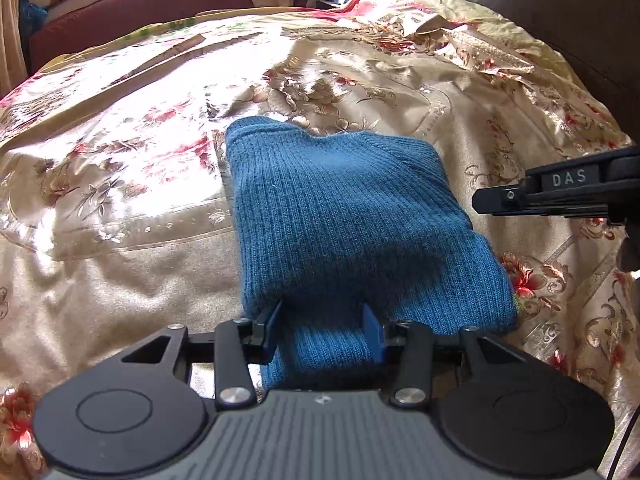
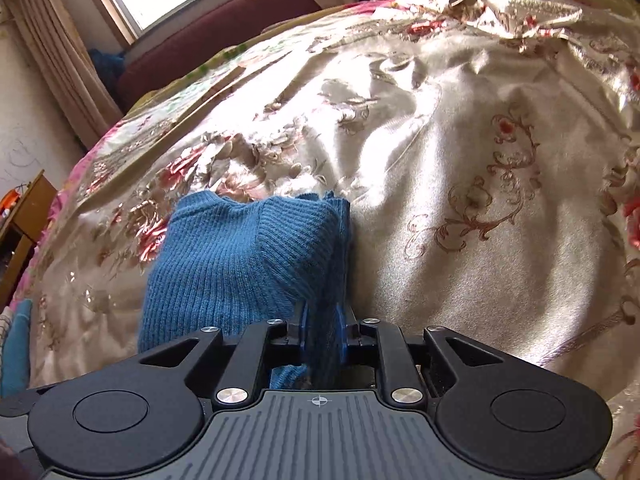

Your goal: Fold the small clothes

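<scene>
A blue ribbed knit garment (image 1: 344, 208) lies folded into a compact rectangle on the floral satin bedspread (image 1: 120, 200). My left gripper (image 1: 324, 328) is shut on the garment's near edge, with blue fabric bunched between its blue pads. The right gripper's black body shows at the right edge of the left wrist view (image 1: 560, 192). In the right wrist view the garment (image 2: 240, 264) lies left of centre, and my right gripper (image 2: 322, 332) is shut on its right near edge, fabric pinched between the narrow fingers.
The bedspread (image 2: 460, 160) is wrinkled, with a rumpled heap at the far right (image 1: 460, 32). A dark red sofa (image 1: 140, 4) stands under a window beyond the bed. A dark headboard (image 1: 560, 20) rises at the right. A wooden stand (image 2: 24, 216) is at the left.
</scene>
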